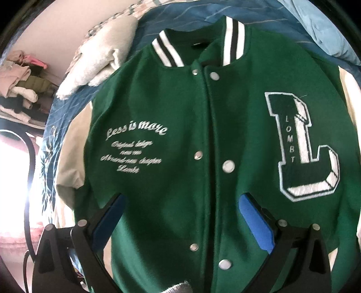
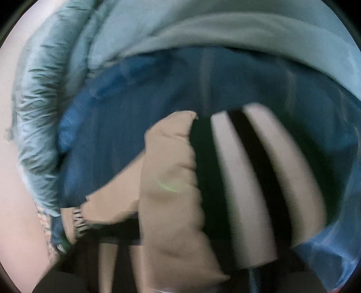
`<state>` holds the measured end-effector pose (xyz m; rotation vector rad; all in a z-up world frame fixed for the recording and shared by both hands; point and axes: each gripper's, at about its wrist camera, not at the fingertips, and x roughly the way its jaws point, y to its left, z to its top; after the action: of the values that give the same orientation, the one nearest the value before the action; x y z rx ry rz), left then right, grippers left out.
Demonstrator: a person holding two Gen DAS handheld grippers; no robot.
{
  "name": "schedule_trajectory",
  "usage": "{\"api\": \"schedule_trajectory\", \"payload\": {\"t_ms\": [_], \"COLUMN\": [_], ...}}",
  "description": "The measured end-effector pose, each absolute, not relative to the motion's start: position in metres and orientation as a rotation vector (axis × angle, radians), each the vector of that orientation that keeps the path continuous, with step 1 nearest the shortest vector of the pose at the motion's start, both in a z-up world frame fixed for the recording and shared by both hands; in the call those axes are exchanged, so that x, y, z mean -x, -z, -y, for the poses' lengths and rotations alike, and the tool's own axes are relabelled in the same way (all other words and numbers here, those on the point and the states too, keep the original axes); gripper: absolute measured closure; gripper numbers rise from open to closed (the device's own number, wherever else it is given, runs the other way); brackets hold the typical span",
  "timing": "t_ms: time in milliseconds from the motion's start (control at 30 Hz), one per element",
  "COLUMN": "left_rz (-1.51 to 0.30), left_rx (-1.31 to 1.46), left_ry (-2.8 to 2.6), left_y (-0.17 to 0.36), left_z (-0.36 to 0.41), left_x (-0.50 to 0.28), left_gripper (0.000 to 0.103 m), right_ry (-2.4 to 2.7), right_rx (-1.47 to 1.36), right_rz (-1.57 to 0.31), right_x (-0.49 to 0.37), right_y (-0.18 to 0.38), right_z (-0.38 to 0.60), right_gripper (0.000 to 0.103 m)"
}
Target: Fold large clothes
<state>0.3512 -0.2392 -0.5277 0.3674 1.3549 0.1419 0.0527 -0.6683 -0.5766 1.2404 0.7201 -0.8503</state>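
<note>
A green varsity jacket (image 1: pixel 180 135) with cream sleeves, white snaps and a big "L" patch lies front up on a blue bed sheet (image 1: pixel 171 20). My left gripper (image 1: pixel 180 202) hovers open over the jacket's lower front, its blue pads (image 1: pixel 255 220) spread wide with nothing between them. In the right wrist view a cream sleeve (image 2: pixel 171 180) and its green, white and black striped cuff (image 2: pixel 248 180) fill the frame close up and blurred. The right gripper's fingers are hidden behind this cloth, so I cannot tell how its jaws stand.
A white fluffy blanket (image 1: pixel 97 63) lies at the jacket's upper left. A light blue quilt (image 2: pixel 203 27) is bunched at the bed's far side. Folded clothes (image 1: pixel 20 85) are stacked on a shelf at far left.
</note>
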Motion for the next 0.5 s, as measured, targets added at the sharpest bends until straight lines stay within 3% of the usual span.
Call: {"api": "schedule_trajectory", "payload": {"t_ms": [133,500], "left_rz": [-1.333,-1.357], "left_rx": [-0.381,-0.287], "left_ry": [-0.118,-0.164], "left_y": [0.523,0.502], "left_z": [0.245,0.195], "left_x": [-0.358,-0.379], "left_gripper": [0.0,0.0], "right_ry": [0.819,0.621], "right_rx": [-1.19,-0.904], "right_rz": [-0.662,-0.446], "right_x": [-0.074,-0.188], "right_y": [0.534,0.321], "right_z": [0.67,0.63], "right_gripper": [0.093,0.095]}}
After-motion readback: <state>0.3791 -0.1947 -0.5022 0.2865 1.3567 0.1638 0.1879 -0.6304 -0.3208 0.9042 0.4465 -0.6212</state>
